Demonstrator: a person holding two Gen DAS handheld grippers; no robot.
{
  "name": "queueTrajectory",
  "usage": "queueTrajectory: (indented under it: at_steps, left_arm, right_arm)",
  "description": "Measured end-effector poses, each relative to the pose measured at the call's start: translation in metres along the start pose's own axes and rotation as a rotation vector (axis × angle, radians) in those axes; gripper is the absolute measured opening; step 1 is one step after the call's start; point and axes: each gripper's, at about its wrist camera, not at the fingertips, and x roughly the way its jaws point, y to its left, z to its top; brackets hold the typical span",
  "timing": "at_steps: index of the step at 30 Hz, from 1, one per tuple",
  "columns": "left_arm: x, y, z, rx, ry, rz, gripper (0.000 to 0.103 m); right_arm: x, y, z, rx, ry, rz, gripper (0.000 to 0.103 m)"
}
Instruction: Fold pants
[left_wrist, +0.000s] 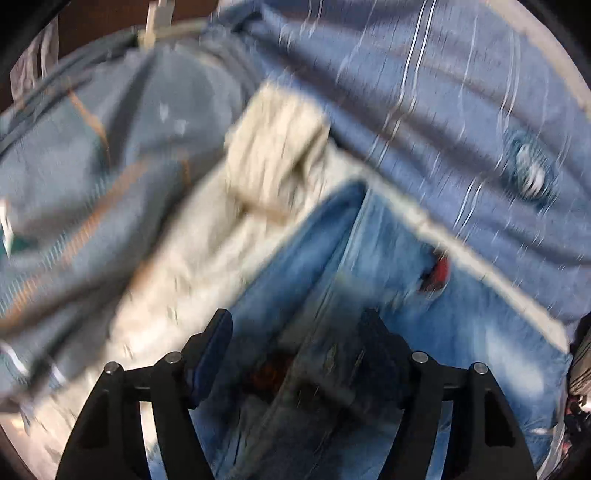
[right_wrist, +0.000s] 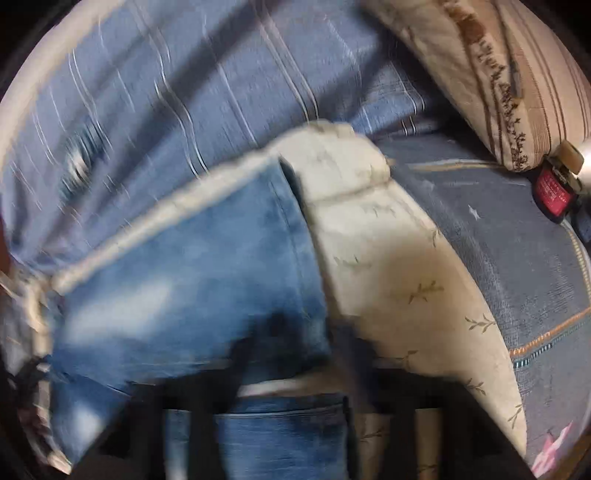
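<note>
Denim fills the space right at the left claw (left_wrist: 295, 354): the jeans (left_wrist: 369, 258) lie directly under and ahead of it, a thick seam or folded ridge running between the two black fingers, which stand apart on either side without visibly pressing on the cloth, so this claw reads as released, though blur leaves a light touch uncertain. The right claw (right_wrist: 295, 373) is heavily smeared; its dark fingers straddle the jeans' near edge, spread wide, and I cannot say whether they pinch any cloth. From both claws the jeans stretch forward and away, their long axis running roughly along each claw's pointing line, ending at a pale frayed hem. Beside the denim, to the left of the left claw and right of the right one, lies a cream sprigged cloth (right_wrist: 399, 280) with a rolled end. Farther out spreads the blue striped bedsheet (left_wrist: 424, 92), and beyond the right claw a tan embroidered pillow (right_wrist: 498, 74). Both claws sit about equally near the jeans' near end, so a lengthwise fold looks likely to start there.
</note>
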Motion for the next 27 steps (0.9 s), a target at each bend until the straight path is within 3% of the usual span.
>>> queueTrajectory:
  at_steps: [2, 5, 10, 12, 19, 20, 21, 22, 23, 25, 27]
  left_arm:
    - [-0.004, -0.004, 0.011, 0.004, -0.033, -0.024, 0.086]
    - [0.015, -0.015, 0.031, 0.007, 0.030, -0.109, 0.086]
    - [0.052, -0.021, 0.051, -0.052, 0.130, -0.172, 0.086]
    - [0.066, -0.021, 0.059, -0.085, 0.151, -0.179, 0.085]
    - [0.103, -0.029, 0.077, -0.122, 0.235, -0.190, 0.065]
    - [0.111, -0.030, 0.078, -0.135, 0.258, -0.188, 0.051]
    - [0.115, -0.032, 0.078, -0.133, 0.269, -0.188, 0.042]
    - [0.117, -0.037, 0.078, -0.115, 0.280, -0.186, 0.024]
    - [0.117, -0.042, 0.077, -0.091, 0.285, -0.186, 0.012]
    - [0.108, -0.053, 0.075, -0.022, 0.259, -0.165, 0.012]
    - [0.090, -0.056, 0.076, -0.019, 0.218, -0.195, 0.011]
  right_arm:
    - [-0.013, -0.003, 0.016, 0.035, -0.054, 0.068, 0.078]
    - [-0.004, -0.002, 0.044, 0.108, -0.081, 0.169, 0.078]
    - [0.032, 0.017, 0.071, 0.014, -0.039, 0.128, 0.076]
    - [0.051, 0.021, 0.077, -0.014, -0.002, 0.104, 0.068]
    - [0.074, 0.016, 0.081, -0.030, 0.043, 0.073, 0.062]
    - [0.077, 0.017, 0.083, -0.031, 0.051, 0.067, 0.061]
    - [0.082, 0.017, 0.084, -0.026, 0.065, 0.062, 0.056]
    - [0.089, 0.017, 0.086, -0.024, 0.088, 0.045, 0.048]
    - [0.094, 0.018, 0.086, -0.029, 0.108, 0.024, 0.027]
    - [0.096, 0.020, 0.087, -0.044, 0.121, 0.020, 0.019]
    - [0.084, 0.024, 0.088, -0.058, 0.090, 0.016, 0.017]
